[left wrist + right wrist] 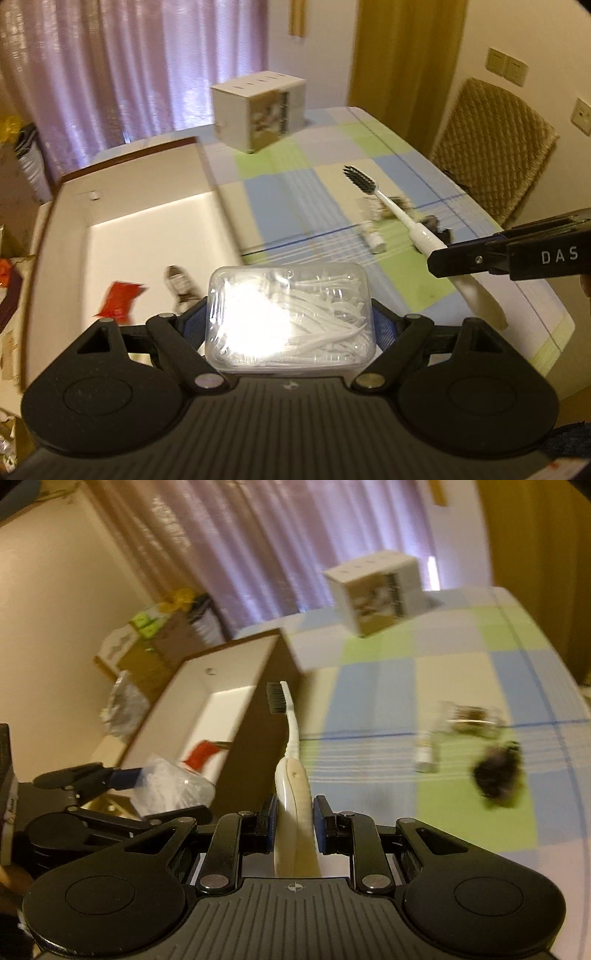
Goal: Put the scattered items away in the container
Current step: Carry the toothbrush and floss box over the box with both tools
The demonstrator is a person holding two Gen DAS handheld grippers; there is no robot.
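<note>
My left gripper (290, 314) is shut on a clear plastic box of white floss picks (291, 295), held near the front right corner of the open white container (129, 206). A red packet (120, 299) and a small dark-and-white item (181, 284) lie inside the container. My right gripper (295, 812) is shut on the handle of a white toothbrush (291, 734), whose black bristles point toward the container (221, 672). The left wrist view shows that toothbrush (391, 210) above the checked tablecloth. The right wrist view shows the left gripper (159, 794) with the floss box (170, 786).
On the checked cloth lie a small white bottle (426, 753), a clear item (469, 716) and a dark fuzzy item (498, 775). A white carton (258, 110) stands at the far end. A wicker chair (495, 147) is at the right, clutter (155, 635) beyond the container.
</note>
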